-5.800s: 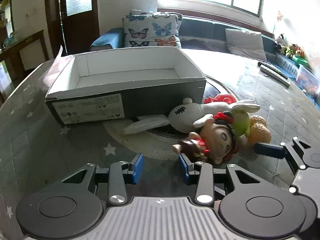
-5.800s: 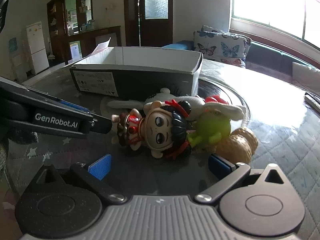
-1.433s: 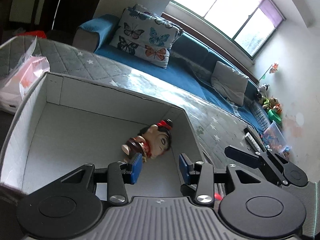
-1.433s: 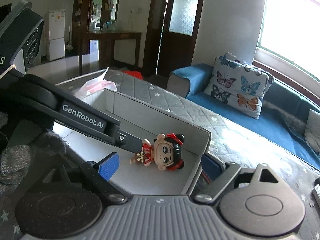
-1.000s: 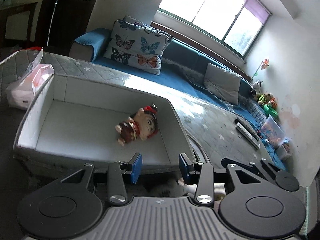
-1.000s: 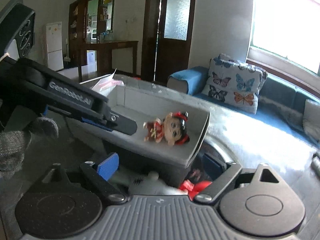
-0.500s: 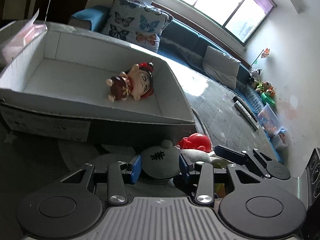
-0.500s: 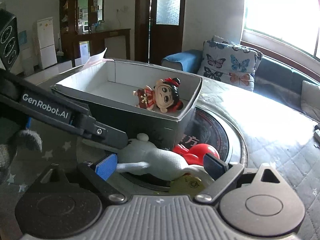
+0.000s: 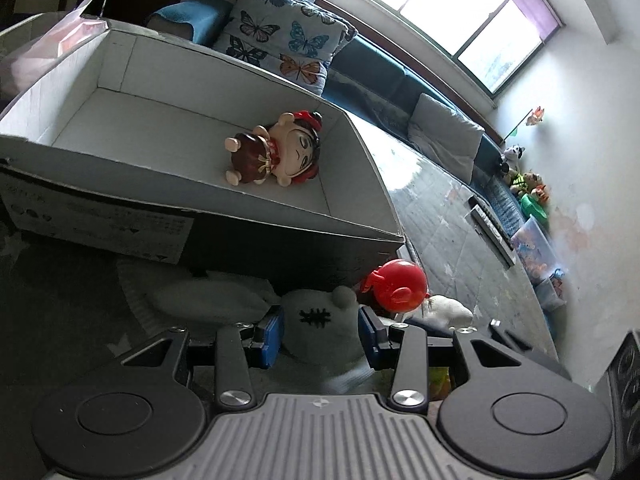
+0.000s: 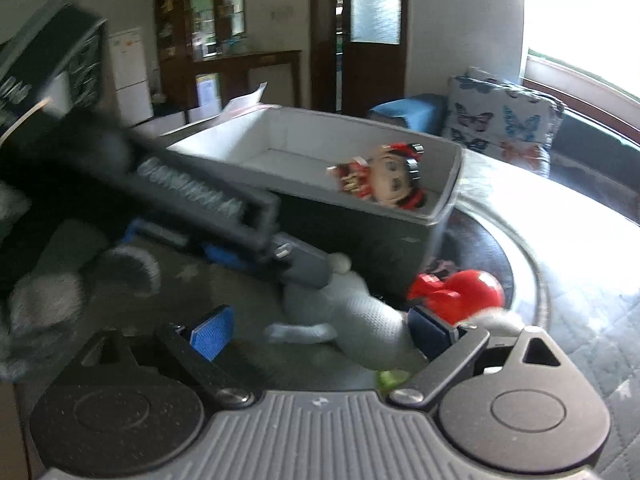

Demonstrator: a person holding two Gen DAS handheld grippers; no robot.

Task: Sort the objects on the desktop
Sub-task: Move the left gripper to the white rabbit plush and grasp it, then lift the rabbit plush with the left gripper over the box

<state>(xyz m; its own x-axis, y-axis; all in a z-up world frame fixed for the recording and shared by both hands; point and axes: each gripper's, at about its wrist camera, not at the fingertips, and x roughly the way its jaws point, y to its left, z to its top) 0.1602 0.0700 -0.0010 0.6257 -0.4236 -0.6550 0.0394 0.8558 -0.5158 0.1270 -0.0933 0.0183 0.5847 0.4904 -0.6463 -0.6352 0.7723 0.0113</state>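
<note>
Blue-padded left gripper (image 9: 320, 330) straddles the white plush rabbit's head (image 9: 320, 320), jaws apart. Right gripper (image 10: 320, 330) gapes empty. Red-dressed big-headed doll (image 9: 276, 154) lies inside the open white-lined cardboard box (image 9: 356, 168).

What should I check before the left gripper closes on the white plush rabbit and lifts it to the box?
1. White plush rabbit between the left gripper pads: ok.
2. Pads gripping it: cannot tell, they look open.
3. Box has bare floor beside the doll: ok.
4. Red toy apart from the rabbit: not ok, it touches.
5. Right gripper out of the way: not ok, open beside the rabbit.
</note>
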